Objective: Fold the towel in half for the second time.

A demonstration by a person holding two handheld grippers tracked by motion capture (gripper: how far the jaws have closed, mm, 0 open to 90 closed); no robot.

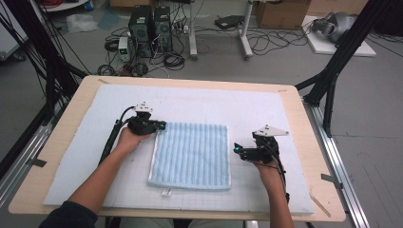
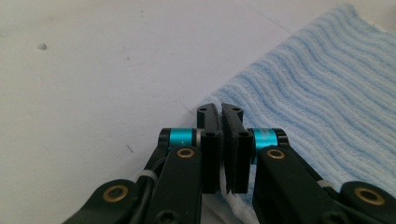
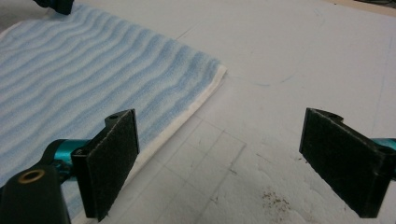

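Our left gripper [image 2: 220,140] has its fingers pinched on the towel [image 1: 192,154] corner; our right gripper [image 3: 224,163], fingers wide and empty, sits just beside the opposite edge on the table [image 1: 304,142].

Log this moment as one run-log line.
left gripper: shut on towel corner | right gripper: open beside towel's right edge | towel: flat on mat

White mat [image 1: 266,109] on wooden table [image 1: 304,142] — computer towers [image 1: 149,28], perhaps cardboard box [image 1: 280,12] behind.
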